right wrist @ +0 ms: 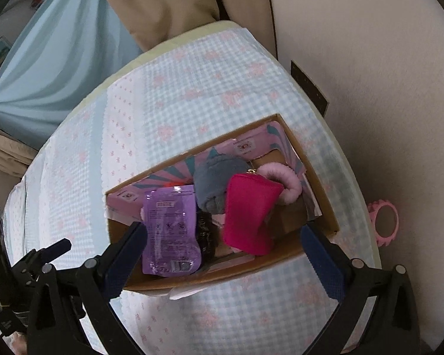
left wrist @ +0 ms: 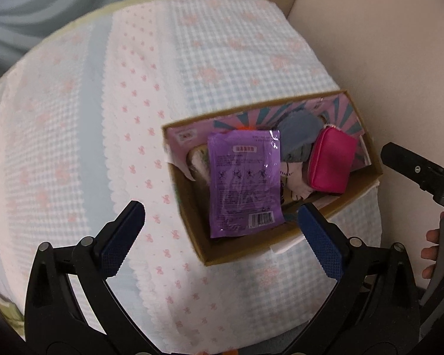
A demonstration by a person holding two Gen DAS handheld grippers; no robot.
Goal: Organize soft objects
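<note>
An open cardboard box [left wrist: 352, 188] [right wrist: 316, 159] sits on the checked cloth. In it lie a purple packet [left wrist: 244, 180] [right wrist: 170, 230], a magenta pouch [left wrist: 331, 161] [right wrist: 250, 213], a grey-blue plush [left wrist: 299, 139] [right wrist: 216, 183] and a pink fluffy ring [right wrist: 287, 182]. My left gripper [left wrist: 222, 219] is open and empty, held above the box's near left corner. My right gripper [right wrist: 225, 236] is open and empty above the box's near side. The right gripper also shows at the left wrist view's right edge [left wrist: 420, 174].
The blue-and-pink checked cloth [left wrist: 103, 118] [right wrist: 192, 82] covers a rounded table. A beige wall [right wrist: 370, 59] stands to the right and light blue curtains [right wrist: 44, 74] hang behind. A pink spiky ring [right wrist: 384, 222] lies by the table's right edge.
</note>
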